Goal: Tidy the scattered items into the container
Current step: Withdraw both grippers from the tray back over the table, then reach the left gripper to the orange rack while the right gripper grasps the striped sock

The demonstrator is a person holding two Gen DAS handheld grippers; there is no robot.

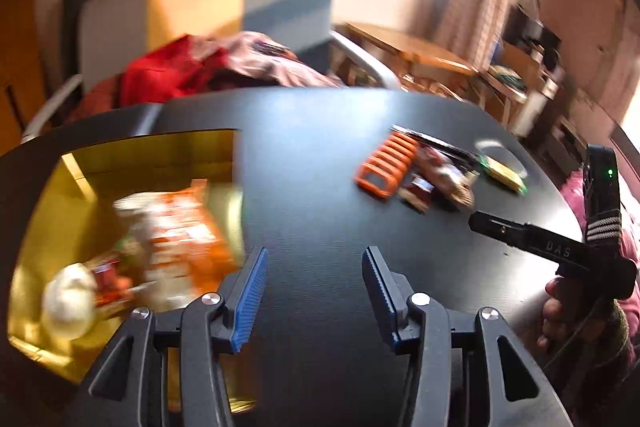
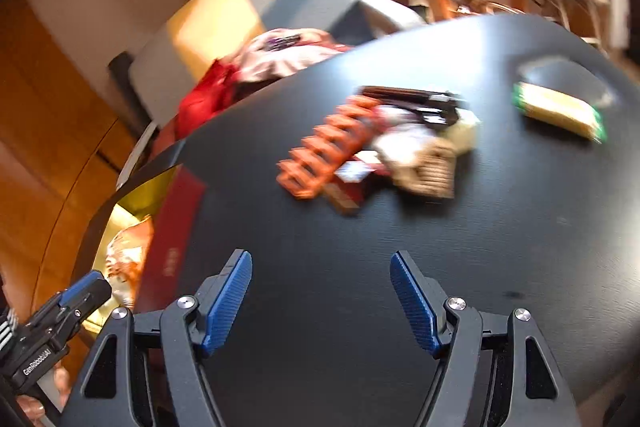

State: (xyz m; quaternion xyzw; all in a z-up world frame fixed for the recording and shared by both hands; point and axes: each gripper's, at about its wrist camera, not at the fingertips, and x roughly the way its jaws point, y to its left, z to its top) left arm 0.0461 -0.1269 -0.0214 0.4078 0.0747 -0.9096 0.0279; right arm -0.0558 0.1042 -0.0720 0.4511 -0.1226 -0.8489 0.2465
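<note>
Lying scattered: an orange ribbed item (image 1: 385, 167), snack packets (image 1: 440, 175) and a green-yellow packet (image 1: 503, 174) sat together, far right on the black table (image 1: 320, 187).
Container: gold-lined box (image 1: 100, 163), left, held blurred packets.
Left gripper (image 1: 316, 291): fingers wide, empty.
Right gripper (image 2: 322, 301): fingers wide, empty.

Motion blur smears the packets (image 1: 172, 227) inside the container (image 1: 80, 171).

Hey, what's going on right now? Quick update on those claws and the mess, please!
Both claws open, empty: left claw, right claw. Gold box holds some snacks; orange rack pile and green packet on table. Path unobstructed.
</note>
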